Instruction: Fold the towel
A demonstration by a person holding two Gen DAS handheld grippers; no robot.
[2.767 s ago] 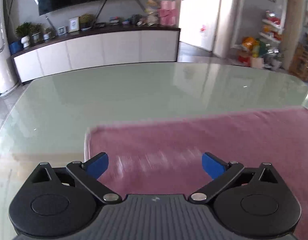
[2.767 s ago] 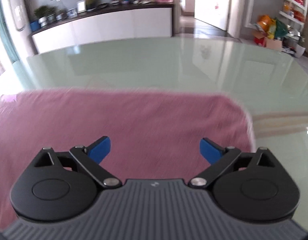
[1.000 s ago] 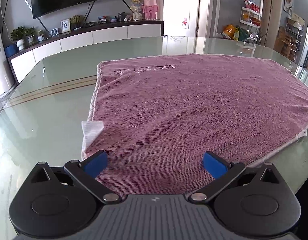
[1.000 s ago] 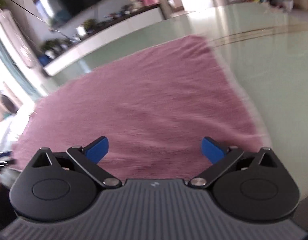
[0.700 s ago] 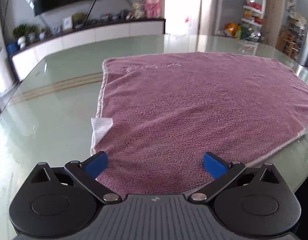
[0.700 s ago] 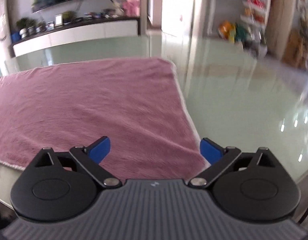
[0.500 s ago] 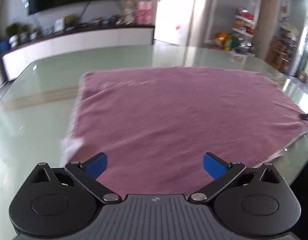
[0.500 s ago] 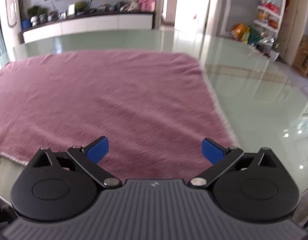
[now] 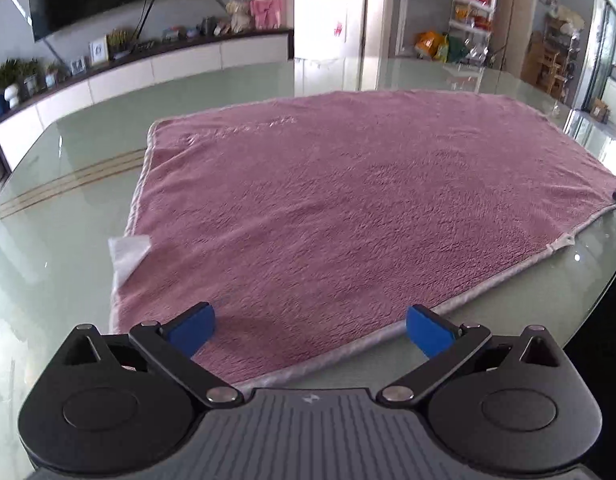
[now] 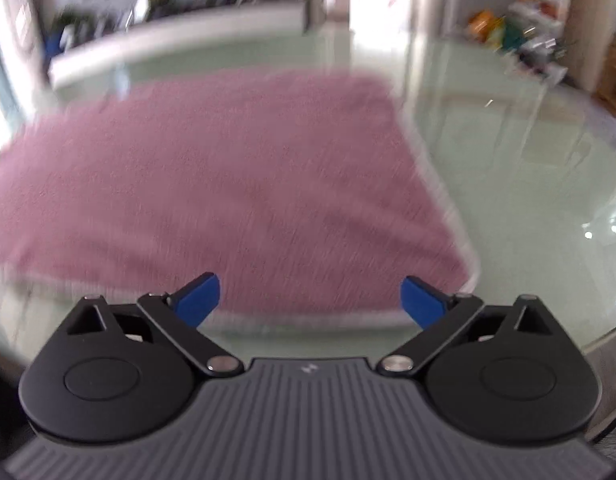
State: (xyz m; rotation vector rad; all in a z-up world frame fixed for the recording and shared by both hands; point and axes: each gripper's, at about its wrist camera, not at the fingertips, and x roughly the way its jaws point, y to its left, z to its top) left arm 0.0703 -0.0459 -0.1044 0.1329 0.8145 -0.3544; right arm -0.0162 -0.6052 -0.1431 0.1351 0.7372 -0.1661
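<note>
Left gripper (image 9: 310, 328) low over the pink towel's (image 9: 348, 200) near corner, tongs wide, right gripper (image 10: 310, 298) likewise wide, towel flat on glass table (image 9: 68, 184), white tag (image 9: 128, 250) at 9 o'clock only in the left view, right view blurred

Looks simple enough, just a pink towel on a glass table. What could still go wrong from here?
Both grippers, left gripper and right gripper, are open over the towel near its front hem. A pinch could catch only fluff, or slide the towel on the glass table. The white tag might get folded in.
</note>
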